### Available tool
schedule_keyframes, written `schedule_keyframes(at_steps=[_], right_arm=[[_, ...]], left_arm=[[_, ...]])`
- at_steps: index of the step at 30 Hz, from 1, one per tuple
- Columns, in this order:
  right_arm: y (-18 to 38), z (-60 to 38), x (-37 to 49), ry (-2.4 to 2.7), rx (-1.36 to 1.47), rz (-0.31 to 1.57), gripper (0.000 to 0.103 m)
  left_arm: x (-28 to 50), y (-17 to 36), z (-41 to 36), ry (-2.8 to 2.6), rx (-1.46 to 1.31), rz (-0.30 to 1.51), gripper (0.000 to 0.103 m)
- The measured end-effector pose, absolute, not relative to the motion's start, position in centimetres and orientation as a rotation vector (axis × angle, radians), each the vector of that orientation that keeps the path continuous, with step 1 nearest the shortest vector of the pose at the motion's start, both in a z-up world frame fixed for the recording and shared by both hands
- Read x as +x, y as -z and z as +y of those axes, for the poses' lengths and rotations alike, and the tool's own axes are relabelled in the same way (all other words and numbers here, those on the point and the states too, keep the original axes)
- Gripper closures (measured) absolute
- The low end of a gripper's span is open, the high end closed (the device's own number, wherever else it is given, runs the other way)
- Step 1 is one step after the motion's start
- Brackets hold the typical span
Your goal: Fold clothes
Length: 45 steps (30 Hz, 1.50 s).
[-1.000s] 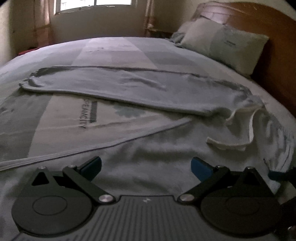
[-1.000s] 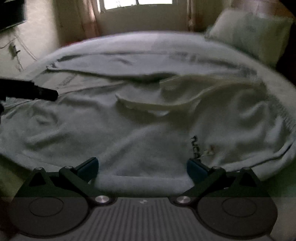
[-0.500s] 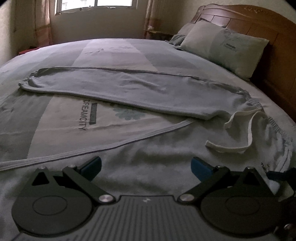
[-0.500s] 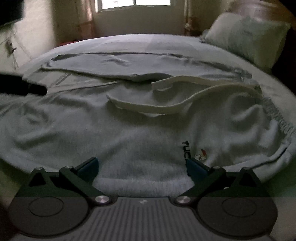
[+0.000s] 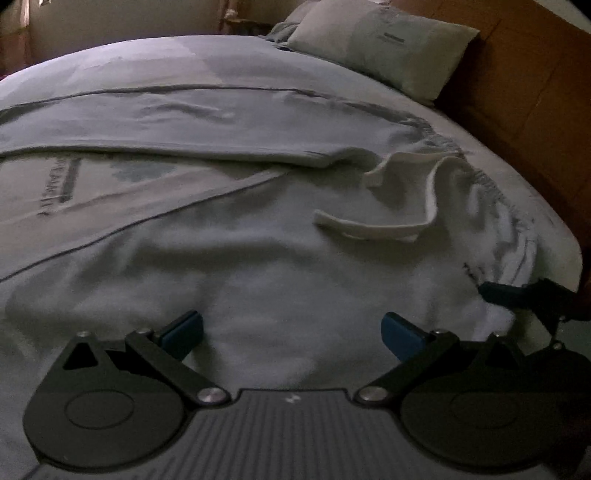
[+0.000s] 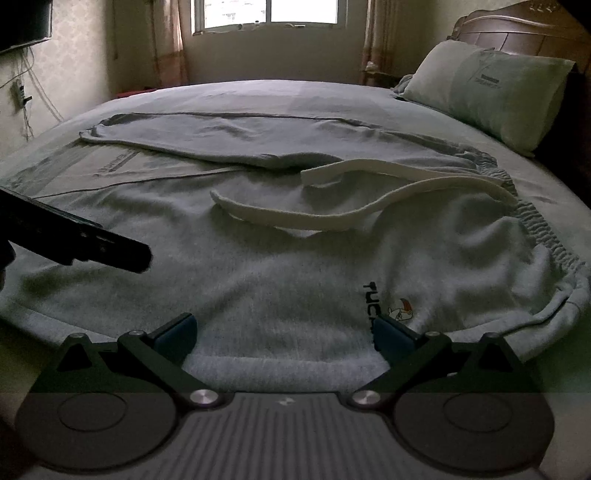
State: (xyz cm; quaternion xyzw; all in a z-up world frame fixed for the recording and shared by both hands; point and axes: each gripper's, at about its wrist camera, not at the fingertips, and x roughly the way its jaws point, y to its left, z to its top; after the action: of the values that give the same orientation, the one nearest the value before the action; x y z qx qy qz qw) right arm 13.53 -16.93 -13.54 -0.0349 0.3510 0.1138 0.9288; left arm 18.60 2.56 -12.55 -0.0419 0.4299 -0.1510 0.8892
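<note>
While your left gripper [image 5: 291,334] hangs low over the near leg of the grey pants [image 5: 258,288], its blue pads are spread wide and hold nothing. Your right gripper [image 6: 282,334] is spread wide too, empty, at the near edge of the pants by the small picture and dark letters [image 6: 388,306]. The pants lie flat on the bed [image 6: 258,96], one leg close to you and one leg farther back. The white drawstring [image 6: 332,214] loops on top near the crinkly waistband [image 6: 535,221]. The bed has a grey cover with some printed words [image 5: 59,181] on it. A pale pillow [image 6: 487,96] leans on the brown wooden headboard [image 5: 524,74] at the right. Behind the bed you can see a bright window [image 6: 269,13], curtains [image 6: 173,44] and a wall with wires [image 6: 22,92].
</note>
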Motion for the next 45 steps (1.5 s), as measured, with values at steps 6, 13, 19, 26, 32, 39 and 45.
schedule_keyframes(at_steps=[6,13,19,26,32,39,45], right_arm=[[13.7,-16.9,13.4,-0.23,-0.072,0.71,0.0],[13.8,-16.7,13.2,-0.215,-0.074,0.698,0.0],[12.7,-15.6,13.4,-0.269,-0.062,0.706,0.0],[9.7,-11.6,14.0,-0.425,-0.059,0.701,0.0],[11.0,-5.4,16.2,-0.544,-0.105,0.766,0.0],[12.5,-5.2,13.3,-0.517,-0.203,0.738,0.0],[10.5,-8.7,12.7,-0.494,-0.083,0.752,0.0]], left_arm=[[18.5,11.7,11.1,0.183,-0.31,0.864,0.001],[17.9,11.9,15.3,0.04,-0.358,0.857,0.001],[16.9,10.0,14.4,0.003,-0.253,0.832,0.001],[15.5,8.2,18.3,-0.105,-0.339,0.737,0.001],[15.6,8.5,19.3,-0.118,-0.397,0.709,0.001],[16.0,8.3,17.4,-0.071,-0.359,0.713,0.001],[16.5,8.2,15.6,-0.03,-0.32,0.721,0.001]])
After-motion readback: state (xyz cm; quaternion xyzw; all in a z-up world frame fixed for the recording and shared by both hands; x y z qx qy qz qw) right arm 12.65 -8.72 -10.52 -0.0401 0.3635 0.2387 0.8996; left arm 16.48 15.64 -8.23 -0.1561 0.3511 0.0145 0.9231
